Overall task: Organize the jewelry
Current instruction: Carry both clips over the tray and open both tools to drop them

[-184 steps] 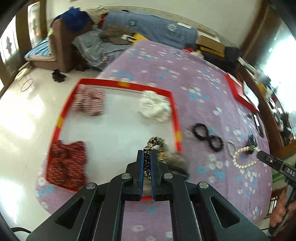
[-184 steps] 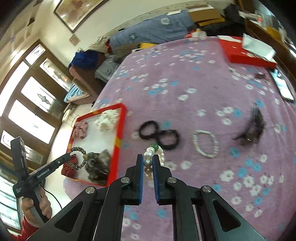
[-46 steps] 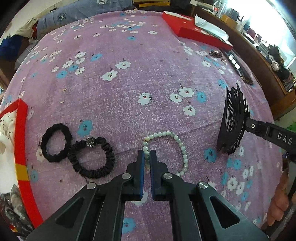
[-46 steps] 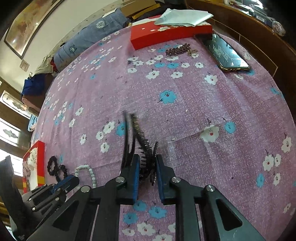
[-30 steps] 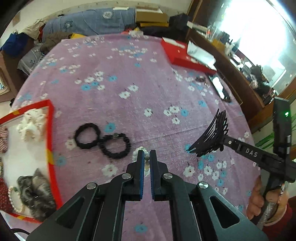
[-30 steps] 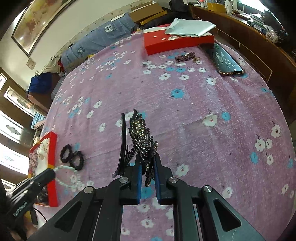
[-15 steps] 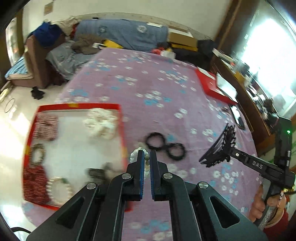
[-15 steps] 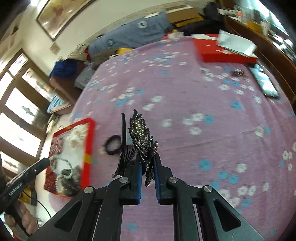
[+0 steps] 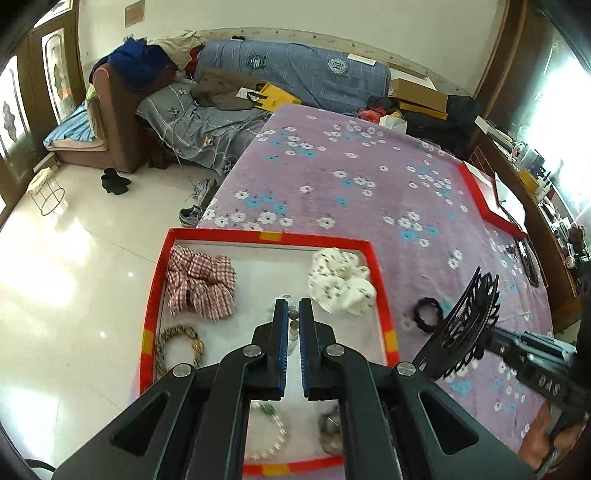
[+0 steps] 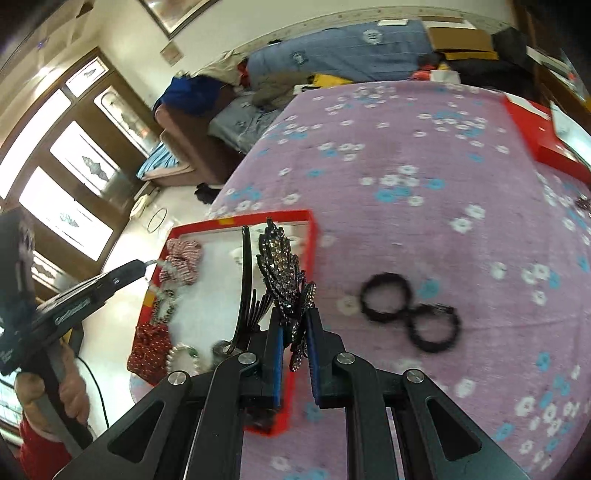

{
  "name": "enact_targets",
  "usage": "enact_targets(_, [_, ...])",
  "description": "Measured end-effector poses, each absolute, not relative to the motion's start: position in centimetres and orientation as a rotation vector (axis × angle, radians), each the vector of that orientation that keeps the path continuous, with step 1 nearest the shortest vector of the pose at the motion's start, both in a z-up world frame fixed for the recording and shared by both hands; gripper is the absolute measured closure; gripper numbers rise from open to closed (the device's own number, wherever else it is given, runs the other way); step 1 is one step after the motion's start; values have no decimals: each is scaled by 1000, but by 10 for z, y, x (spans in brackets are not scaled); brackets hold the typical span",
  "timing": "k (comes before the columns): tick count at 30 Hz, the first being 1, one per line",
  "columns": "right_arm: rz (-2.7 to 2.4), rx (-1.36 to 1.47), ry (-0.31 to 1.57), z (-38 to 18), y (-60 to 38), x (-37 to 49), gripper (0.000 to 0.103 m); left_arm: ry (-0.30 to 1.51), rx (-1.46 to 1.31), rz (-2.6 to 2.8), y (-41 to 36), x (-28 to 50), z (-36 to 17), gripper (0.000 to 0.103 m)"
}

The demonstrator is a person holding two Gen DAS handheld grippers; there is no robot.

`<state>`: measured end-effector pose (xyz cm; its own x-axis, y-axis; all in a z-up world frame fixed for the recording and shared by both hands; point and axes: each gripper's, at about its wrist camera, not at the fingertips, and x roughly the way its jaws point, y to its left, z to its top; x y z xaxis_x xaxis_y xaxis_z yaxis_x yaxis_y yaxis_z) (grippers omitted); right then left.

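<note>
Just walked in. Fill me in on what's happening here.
A person is sorting jewelry into a red tray. The left gripper holds a bead bracelet over the tray, and the right gripper holds a rhinestone hair clip. Two black hair ties are on the tablecloth.

White walls (image 9: 258,18); framed picture (image 10: 173,14) high up. Glossy pale tile floor (image 9: 66,266), sunlit. Brown-framed windows (image 10: 74,173) with etched panes, bright. Brown armchair (image 9: 114,110) heaped with blue cloth. Sofa under blue plaid cover (image 9: 295,74), clothes piled on it. Cardboard boxes (image 9: 417,92) behind. Table under purple floral cloth (image 9: 369,177). Dark wood cabinet (image 9: 517,177) along one side, strong daylight beyond.
</note>
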<state>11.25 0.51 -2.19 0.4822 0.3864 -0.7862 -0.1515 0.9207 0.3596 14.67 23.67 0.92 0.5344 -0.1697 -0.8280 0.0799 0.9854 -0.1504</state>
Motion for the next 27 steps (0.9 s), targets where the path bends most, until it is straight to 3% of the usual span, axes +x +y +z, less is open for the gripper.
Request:
enact_targets(16, [289, 240, 1195, -78, 66, 160, 90, 1106, -35, -185, 240, 228, -61, 98])
enact_targets(27, [230, 193, 1196, -92, 70, 174, 90, 1124, -54, -132, 255, 245, -72, 98])
